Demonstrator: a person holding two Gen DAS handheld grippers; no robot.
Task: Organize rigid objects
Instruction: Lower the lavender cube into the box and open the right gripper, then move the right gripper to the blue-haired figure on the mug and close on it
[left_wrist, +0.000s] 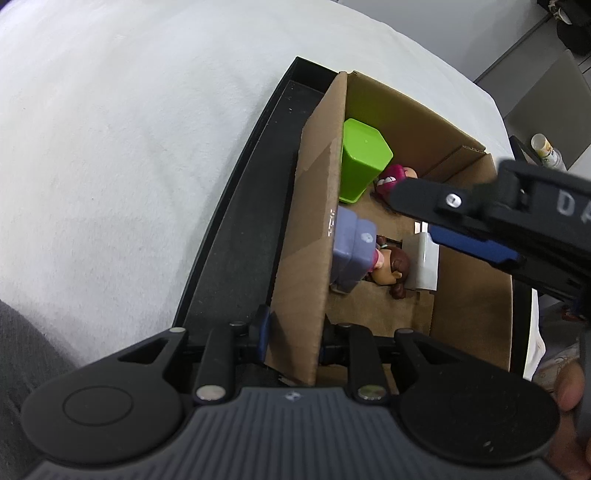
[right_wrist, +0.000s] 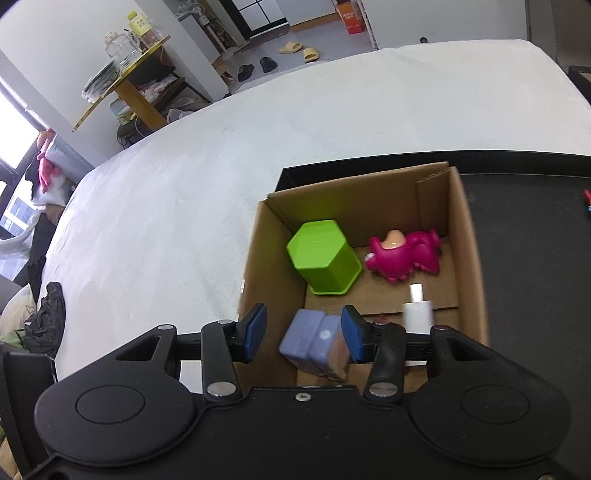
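Observation:
A cardboard box (right_wrist: 471, 258) stands on a black tray (right_wrist: 532, 236) on a white cloth. In it lie a green hexagonal cup (right_wrist: 323, 256) upside down, a pink dinosaur toy (right_wrist: 406, 256), a white charger (right_wrist: 417, 312) and a lavender block (right_wrist: 314, 345). In the left wrist view a brown-haired doll (left_wrist: 391, 269) lies beside the lavender block (left_wrist: 351, 251). My left gripper (left_wrist: 293, 341) is shut on the box's near wall (left_wrist: 314, 221). My right gripper (right_wrist: 303, 334) is open above the box, the lavender block between and below its fingers.
The black tray (left_wrist: 236, 221) reaches left of the box. A small red item (right_wrist: 587, 197) lies on the tray at the right edge. A yellow table with jars (right_wrist: 125, 66) and slippers (right_wrist: 299, 51) stand beyond the cloth.

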